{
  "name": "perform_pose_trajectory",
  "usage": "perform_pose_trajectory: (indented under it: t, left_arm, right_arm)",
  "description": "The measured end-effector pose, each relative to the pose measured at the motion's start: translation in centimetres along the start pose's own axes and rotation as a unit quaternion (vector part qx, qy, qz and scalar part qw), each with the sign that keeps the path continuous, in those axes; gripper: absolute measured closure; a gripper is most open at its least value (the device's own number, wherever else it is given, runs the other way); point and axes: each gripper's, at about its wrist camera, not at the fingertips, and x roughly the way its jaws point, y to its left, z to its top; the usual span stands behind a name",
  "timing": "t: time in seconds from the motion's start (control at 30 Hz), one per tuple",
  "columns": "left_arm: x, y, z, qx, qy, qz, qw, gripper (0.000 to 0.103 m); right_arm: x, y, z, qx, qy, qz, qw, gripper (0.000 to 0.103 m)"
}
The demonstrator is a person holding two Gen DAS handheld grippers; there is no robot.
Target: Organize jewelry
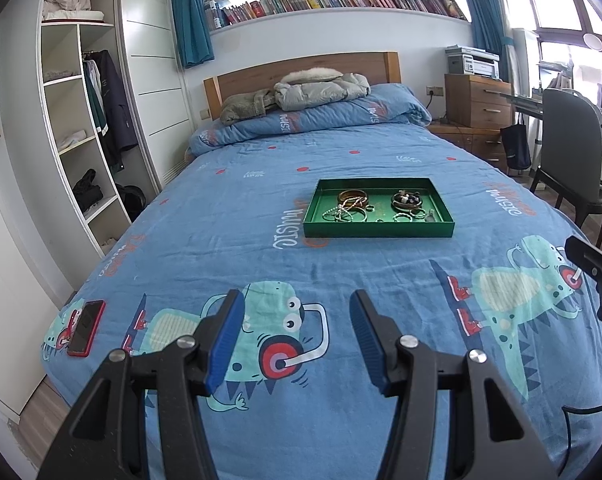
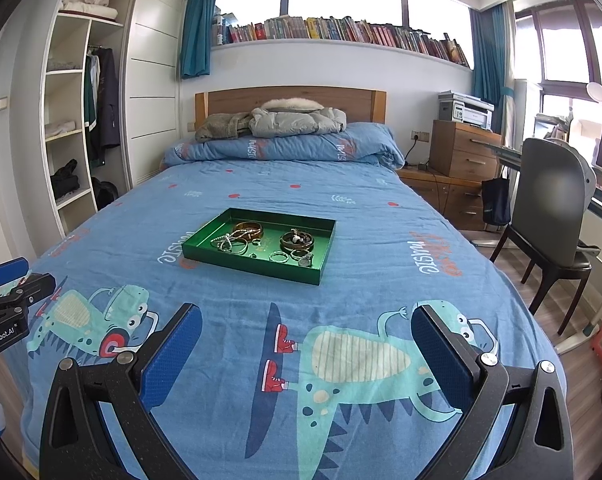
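Note:
A shallow green tray (image 1: 377, 230) (image 2: 253, 266) lies in the middle of the blue dinosaur bedspread. In it are a brown bangle (image 1: 352, 196) (image 2: 248, 226), a tangled pearl chain (image 1: 343, 213) (image 2: 225, 242), a second bangle ring with small dark pieces inside (image 1: 406, 199) (image 2: 297, 241) and several silver rings (image 1: 403, 216) (image 2: 279, 256). My left gripper (image 1: 297, 308) hovers open over the near bedspread, well short of the tray, with nothing between its blue pads. My right gripper (image 2: 307, 320) also stands wide open and empty, nearer than the tray.
A red-cased phone (image 1: 87, 328) lies at the bed's near left corner. Folded duvet and jackets (image 1: 321, 92) are piled at the headboard. An open wardrobe (image 1: 81, 128) stands left; a dark chair (image 2: 549, 220), drawers with a printer (image 2: 465, 114) and a desk stand right.

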Motion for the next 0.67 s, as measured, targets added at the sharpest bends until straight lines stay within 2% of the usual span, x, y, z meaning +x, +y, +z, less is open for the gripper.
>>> perform_pose_trajectory:
  t: [0.67]
  left_arm:
    - [0.55,-0.11,0.33,0.002,0.002,-0.009,1.0000,0.050]
  right_arm:
    - [0.90,-0.24,-0.26,0.008,0.008,-0.007,1.000,0.000]
